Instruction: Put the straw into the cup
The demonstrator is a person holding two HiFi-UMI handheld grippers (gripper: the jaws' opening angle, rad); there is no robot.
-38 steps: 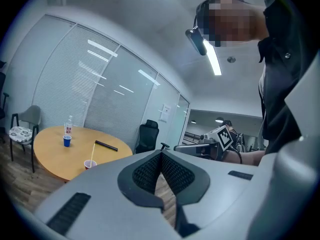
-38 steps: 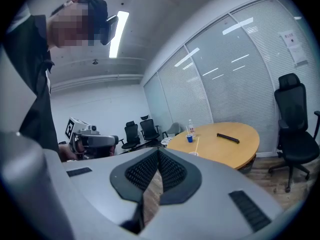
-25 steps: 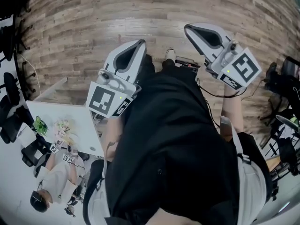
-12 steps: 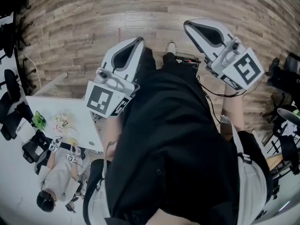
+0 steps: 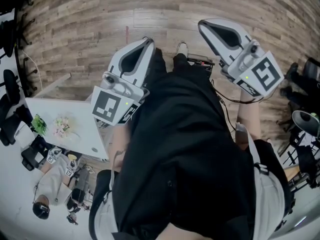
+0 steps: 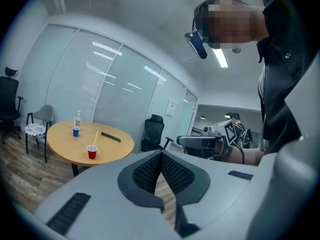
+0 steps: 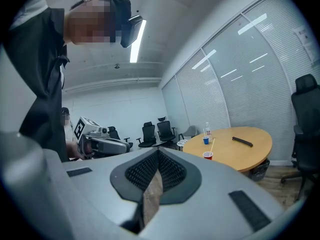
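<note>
Two grippers, both closed on nothing, pointed out over the wooden floor [image 5: 75, 34] as I stood far from the job.

Head view: my left gripper [image 5: 145, 45] sat at 11 o'clock and my right gripper [image 5: 206, 28] at 1 o'clock, above my dark clothing [image 5: 185, 149].

Left gripper view: the jaws met tip to tip, with only floor showing through the gap below them. At 9 o'clock, well apart, stood the round table [image 6: 115, 149]. On it were the red cup [image 6: 92, 153] and the straw [image 6: 95, 138], which rose from the cup or from just behind it; it was too small to tell. A blue cup [image 6: 75, 131], a bottle [image 6: 77, 119] and a dark bar [image 6: 110, 136] lay beyond.

Right gripper view: those jaws were likewise pressed together and empty, and the same table stood at 3 o'clock.

As I judged it, the approach came first. I needed to close in squarely and check whether the straw already stood inside. If not, one gripper should spread its jaws early and pinch the straw lightly at mid-length while the other steadied the light cup against tipping.
</note>
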